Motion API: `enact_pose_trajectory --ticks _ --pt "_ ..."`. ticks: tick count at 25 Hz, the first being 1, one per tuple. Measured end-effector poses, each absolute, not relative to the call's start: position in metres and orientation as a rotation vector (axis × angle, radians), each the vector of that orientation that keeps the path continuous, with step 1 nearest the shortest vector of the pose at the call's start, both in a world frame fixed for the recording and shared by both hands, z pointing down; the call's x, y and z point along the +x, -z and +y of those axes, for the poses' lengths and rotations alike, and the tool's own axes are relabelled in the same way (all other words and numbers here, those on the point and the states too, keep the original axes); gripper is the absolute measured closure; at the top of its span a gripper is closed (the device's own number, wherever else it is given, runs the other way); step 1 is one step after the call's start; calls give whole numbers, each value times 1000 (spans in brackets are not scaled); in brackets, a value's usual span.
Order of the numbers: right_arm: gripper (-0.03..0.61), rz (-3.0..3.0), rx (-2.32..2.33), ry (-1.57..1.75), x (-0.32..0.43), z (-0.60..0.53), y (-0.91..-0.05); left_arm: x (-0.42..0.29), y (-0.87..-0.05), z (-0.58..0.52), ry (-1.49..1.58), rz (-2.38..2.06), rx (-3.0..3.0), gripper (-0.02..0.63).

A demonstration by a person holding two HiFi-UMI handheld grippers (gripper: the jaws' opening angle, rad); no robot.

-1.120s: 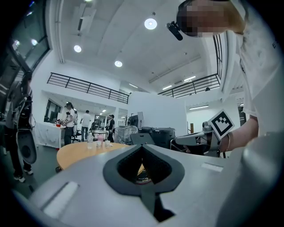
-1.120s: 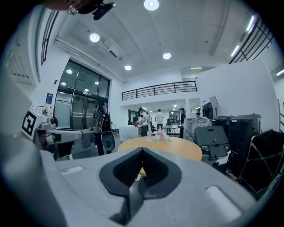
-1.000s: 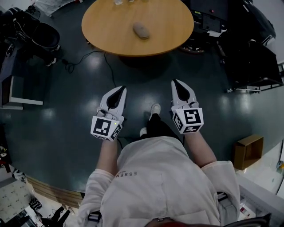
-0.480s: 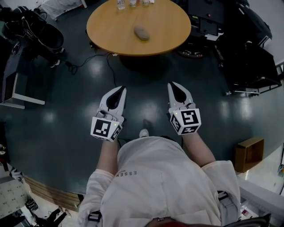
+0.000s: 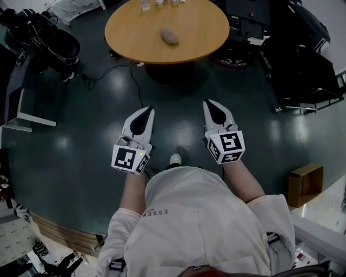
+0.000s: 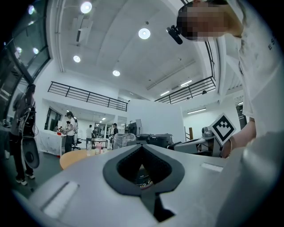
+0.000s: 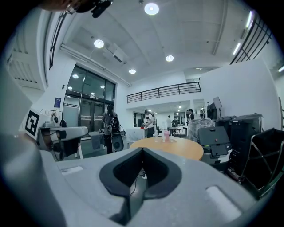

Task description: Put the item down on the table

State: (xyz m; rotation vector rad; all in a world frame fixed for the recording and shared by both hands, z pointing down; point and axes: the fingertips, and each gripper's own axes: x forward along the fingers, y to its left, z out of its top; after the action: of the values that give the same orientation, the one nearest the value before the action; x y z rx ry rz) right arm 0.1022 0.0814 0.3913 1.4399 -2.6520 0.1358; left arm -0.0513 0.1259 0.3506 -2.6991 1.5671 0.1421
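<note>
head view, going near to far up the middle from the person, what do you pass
white top → left gripper and right gripper, side by side → round wooden table → grey item on it → bottles at its far edge

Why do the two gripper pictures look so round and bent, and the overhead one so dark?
Left gripper view: a wide-angle lens bends straight lines and blackens the picture's corners; the ceiling lights glare white. Right gripper view: the same curving, plain in the balcony railing. Head view: dim, with pale lamp reflections on the dark floor, yet the round table stays sharp.
</note>
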Motion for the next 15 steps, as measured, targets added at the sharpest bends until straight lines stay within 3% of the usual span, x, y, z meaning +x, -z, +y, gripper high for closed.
enact_pose_trajectory --ticks 15 --pt "594 -2656 1413 -126 97 91 -397 -55 -352 137 -140 1570 -2682 597"
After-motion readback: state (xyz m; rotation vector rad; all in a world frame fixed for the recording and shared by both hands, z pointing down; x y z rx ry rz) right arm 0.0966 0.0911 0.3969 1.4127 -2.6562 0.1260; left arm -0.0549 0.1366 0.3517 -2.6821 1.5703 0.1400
